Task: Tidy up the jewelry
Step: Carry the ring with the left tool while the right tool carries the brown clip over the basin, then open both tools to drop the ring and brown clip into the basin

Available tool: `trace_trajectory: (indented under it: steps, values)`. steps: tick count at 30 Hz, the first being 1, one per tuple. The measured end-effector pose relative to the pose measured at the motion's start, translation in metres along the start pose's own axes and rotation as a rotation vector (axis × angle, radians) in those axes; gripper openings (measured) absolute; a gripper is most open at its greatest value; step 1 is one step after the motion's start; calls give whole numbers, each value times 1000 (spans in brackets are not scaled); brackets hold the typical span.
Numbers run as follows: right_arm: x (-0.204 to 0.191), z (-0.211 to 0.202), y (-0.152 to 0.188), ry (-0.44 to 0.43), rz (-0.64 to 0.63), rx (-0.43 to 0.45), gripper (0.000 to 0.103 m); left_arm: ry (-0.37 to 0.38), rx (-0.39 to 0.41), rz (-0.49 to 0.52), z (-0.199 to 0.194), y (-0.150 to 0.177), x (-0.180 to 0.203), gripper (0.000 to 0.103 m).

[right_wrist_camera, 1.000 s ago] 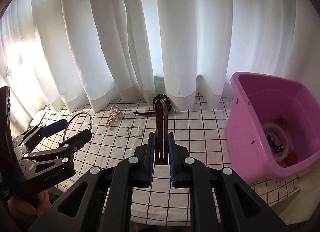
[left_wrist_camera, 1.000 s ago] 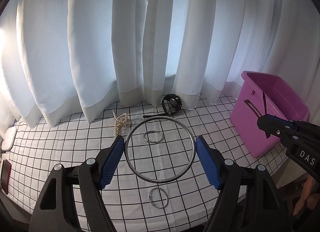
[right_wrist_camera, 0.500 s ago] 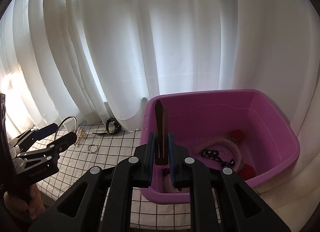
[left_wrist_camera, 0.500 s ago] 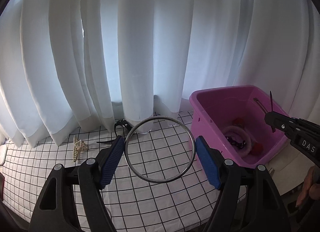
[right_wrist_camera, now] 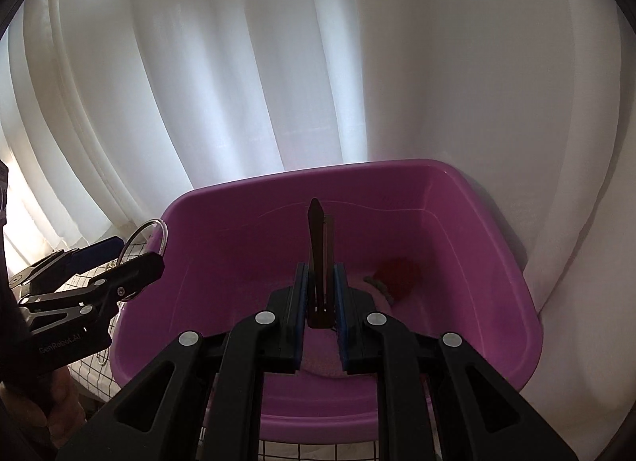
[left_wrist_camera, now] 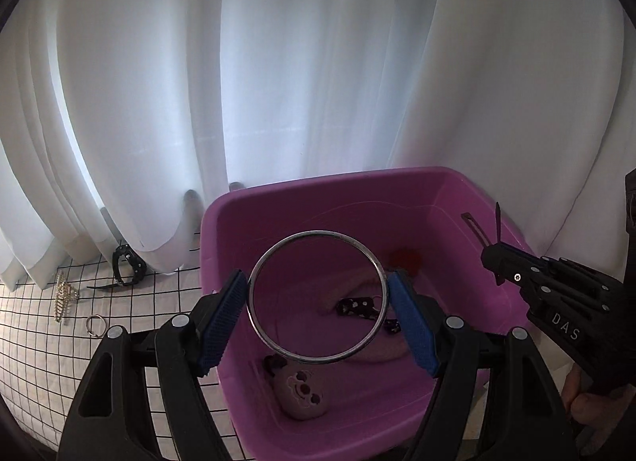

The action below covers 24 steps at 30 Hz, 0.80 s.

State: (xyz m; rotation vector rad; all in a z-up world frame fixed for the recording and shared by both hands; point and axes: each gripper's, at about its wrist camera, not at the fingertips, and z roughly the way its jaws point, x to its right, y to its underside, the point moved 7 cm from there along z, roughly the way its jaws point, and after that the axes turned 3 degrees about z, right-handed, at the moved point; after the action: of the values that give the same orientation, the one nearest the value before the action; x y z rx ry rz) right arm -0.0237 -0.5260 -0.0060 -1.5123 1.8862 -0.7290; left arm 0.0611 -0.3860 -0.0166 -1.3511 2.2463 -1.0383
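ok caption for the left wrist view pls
Left gripper holds a large metal ring above the purple bin.

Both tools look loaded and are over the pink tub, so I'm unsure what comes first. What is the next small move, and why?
Probably open the left tool to drop the large metal ring: it sits over the pink tub interior. The right tool, shut on a dark hair clip, is over it too and can release next.
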Motion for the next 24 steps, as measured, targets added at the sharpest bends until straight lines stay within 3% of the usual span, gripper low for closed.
trace_trajectory:
  steps: [13,15,21,23,24]
  values:
    - [25,72,10,4,-3,-202,13,-50,-202,-96,70,20,6,71]
    - [27,80,12,9,-6,-229,13,-34,-229,-109,75,20,6,71]
    - [29,92,12,40,-6,-266,14,-86,-286,-123,79,23,2,72]
    - [30,94,10,40,-7,-259,37,-90,-291,-136,80,23,0,73]
    - [30,94,9,40,-5,-255,43,-90,-293,-140,80,23,0,75]
